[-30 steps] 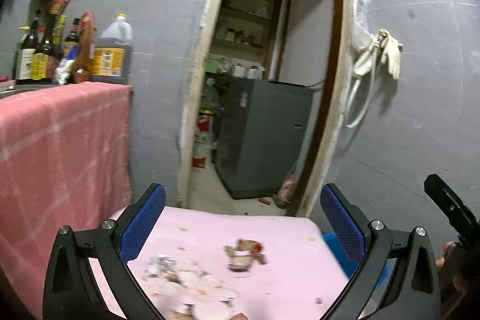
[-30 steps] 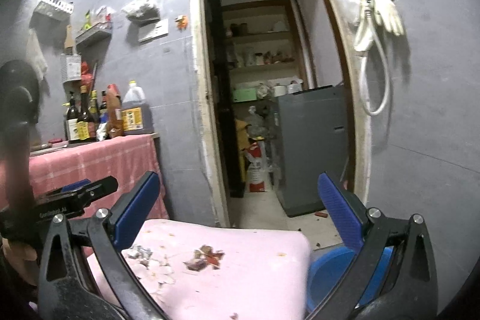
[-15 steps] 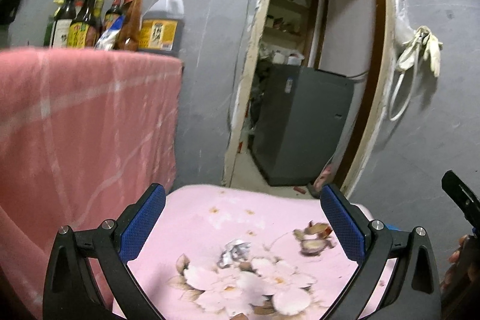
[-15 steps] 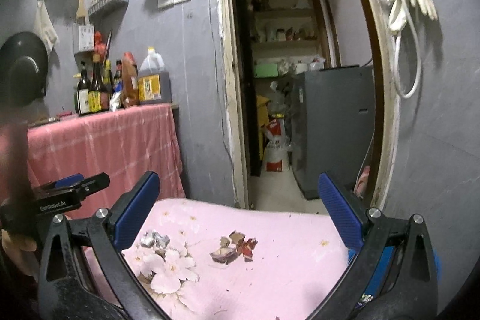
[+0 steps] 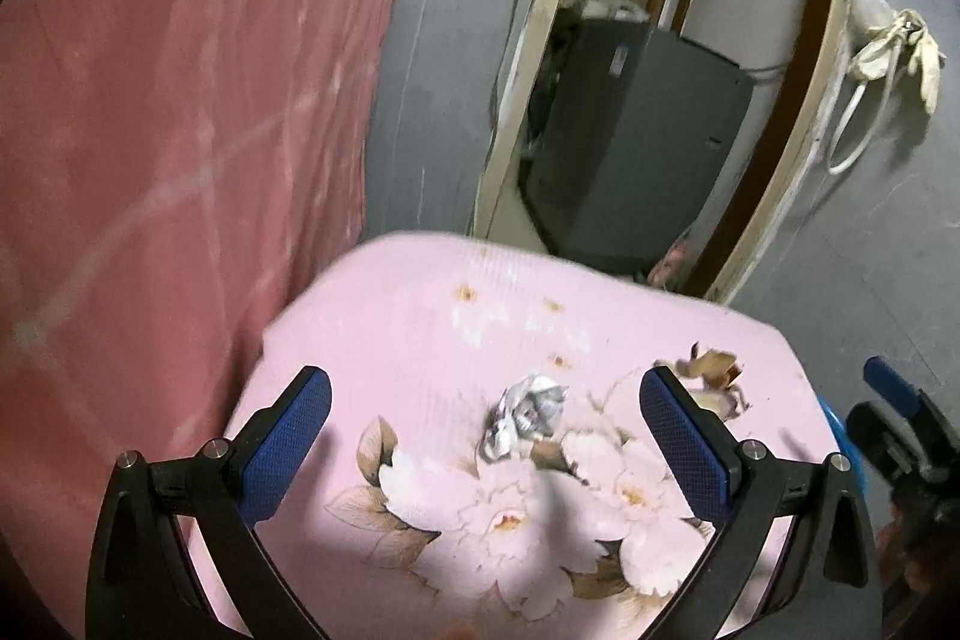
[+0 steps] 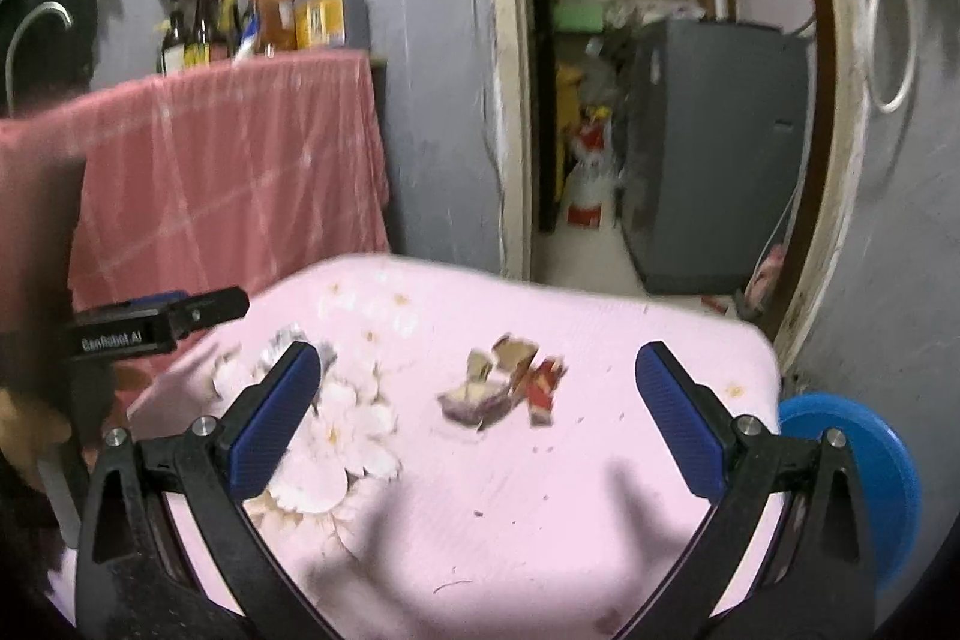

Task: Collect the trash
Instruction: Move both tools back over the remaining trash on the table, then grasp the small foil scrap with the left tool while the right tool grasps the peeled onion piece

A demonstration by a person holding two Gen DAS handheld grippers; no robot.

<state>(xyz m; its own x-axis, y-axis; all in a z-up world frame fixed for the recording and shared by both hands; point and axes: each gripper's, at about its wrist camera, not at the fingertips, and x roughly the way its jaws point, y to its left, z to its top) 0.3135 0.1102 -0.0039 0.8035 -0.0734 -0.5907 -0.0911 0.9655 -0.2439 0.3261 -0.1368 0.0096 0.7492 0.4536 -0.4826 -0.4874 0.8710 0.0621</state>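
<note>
A crumpled silver-white wrapper [image 5: 528,415] lies on the pink flowered table [image 5: 420,316], just ahead of my open, empty left gripper [image 5: 486,436]. Torn brown and red packaging scraps [image 6: 501,388] lie mid-table, ahead of my open, empty right gripper [image 6: 480,412]; they also show in the left wrist view [image 5: 714,376]. The wrapper shows partly behind my right gripper's left finger [image 6: 282,346]. The left gripper's body [image 6: 156,325] shows at the left of the right wrist view.
A blue bin [image 6: 852,484] sits low beside the table's right edge. A pink-draped counter [image 6: 228,160] with bottles [image 6: 264,16] stands at left. A doorway with a grey cabinet [image 6: 708,148] lies behind. Gloves and a hose [image 5: 888,58] hang on the right wall.
Both grippers have tilted down and moved in over the table. The wrapper and scraps now sit larger and closer between the fingers. Both stay open.
</note>
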